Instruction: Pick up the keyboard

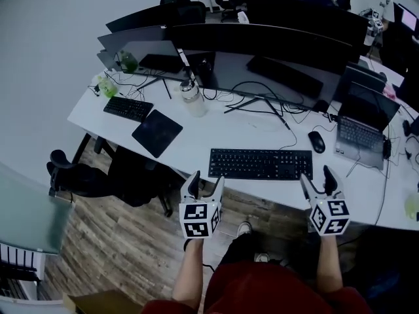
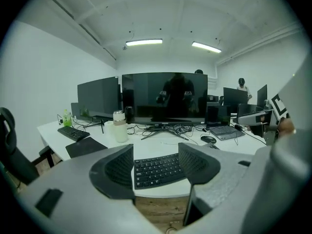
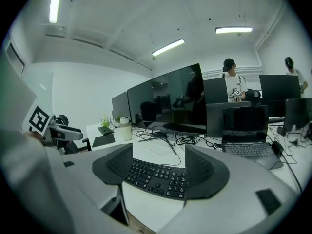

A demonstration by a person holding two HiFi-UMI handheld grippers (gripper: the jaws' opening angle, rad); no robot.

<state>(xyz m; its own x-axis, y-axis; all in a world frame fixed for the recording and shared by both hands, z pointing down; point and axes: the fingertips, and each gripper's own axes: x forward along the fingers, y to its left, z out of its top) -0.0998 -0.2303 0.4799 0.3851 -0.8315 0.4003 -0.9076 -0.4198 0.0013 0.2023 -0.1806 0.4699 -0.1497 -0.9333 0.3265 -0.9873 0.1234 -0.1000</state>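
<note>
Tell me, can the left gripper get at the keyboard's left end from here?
Probably yes. The left gripper hovers at the desk edge, jaws open, just short of the keyboard, with nothing between them.

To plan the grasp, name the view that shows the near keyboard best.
The head view: from above, the whole keyboard shows, both ends clear, just beyond the left gripper and right gripper. The left gripper view and the right gripper view each show only the stretch of keys between their open jaws, which cover the rest.
</note>
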